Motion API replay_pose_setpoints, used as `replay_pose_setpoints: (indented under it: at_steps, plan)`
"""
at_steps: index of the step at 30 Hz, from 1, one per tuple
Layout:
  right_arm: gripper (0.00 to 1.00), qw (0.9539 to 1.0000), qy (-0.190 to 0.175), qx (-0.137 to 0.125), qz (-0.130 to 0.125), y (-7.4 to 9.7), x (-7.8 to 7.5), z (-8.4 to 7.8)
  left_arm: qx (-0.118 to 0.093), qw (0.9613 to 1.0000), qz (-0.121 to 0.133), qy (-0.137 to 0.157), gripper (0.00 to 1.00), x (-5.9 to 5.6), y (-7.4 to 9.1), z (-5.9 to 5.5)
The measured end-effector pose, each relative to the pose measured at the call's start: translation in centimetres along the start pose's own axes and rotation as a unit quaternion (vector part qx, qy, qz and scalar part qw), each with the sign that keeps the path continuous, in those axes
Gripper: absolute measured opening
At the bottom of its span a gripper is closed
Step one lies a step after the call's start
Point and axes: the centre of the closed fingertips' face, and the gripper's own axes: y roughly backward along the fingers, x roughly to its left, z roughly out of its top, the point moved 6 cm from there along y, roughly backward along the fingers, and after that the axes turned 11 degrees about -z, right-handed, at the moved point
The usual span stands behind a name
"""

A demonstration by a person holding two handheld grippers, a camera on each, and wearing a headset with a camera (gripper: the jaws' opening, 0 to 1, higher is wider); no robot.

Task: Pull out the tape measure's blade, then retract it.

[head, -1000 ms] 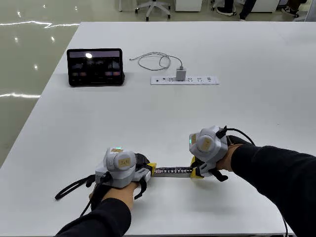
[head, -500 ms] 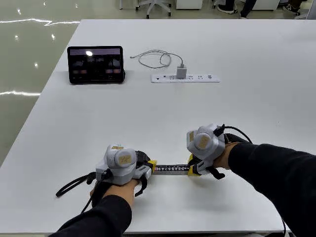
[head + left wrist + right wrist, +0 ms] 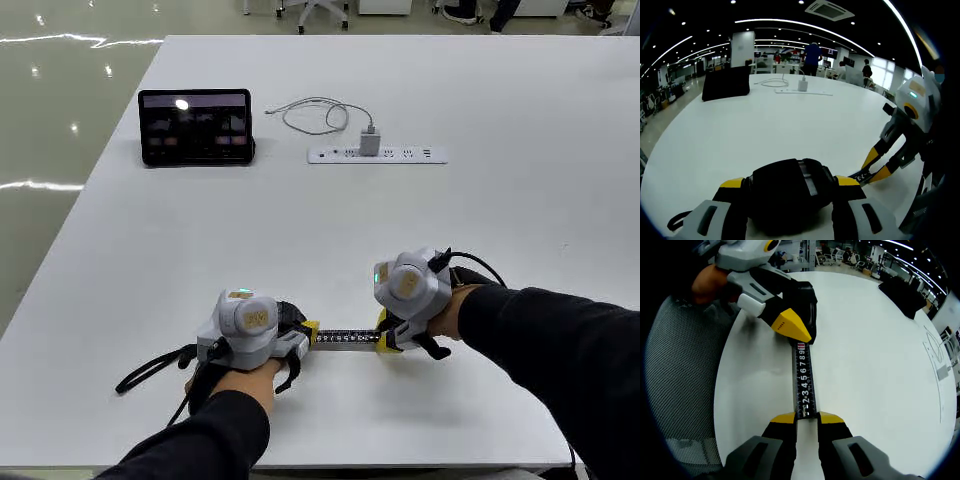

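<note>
Near the front edge of the white table, the left gripper clamps the black tape measure case between its 2 yellow-tipped jaws, while the right gripper pinches the end of the short drawn-out blade, marks 2 to 9 showing.

Place: open-plan office | wide white surface carrying power strip and tablet | glossy floor left of surface | wheeled chair beyond its far edge | strip lights and air vent overhead
</note>
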Motion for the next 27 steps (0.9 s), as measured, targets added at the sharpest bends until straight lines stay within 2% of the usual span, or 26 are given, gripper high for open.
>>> replay_pose_setpoints:
  at_steps: [27]
  plan:
    - [0.11, 0.9999, -0.004, -0.01, 0.0, -0.6, 0.2, 1.3, -0.001, 1.0, -0.001, 0.001, 0.65, 0.0, 0.0, 0.0]
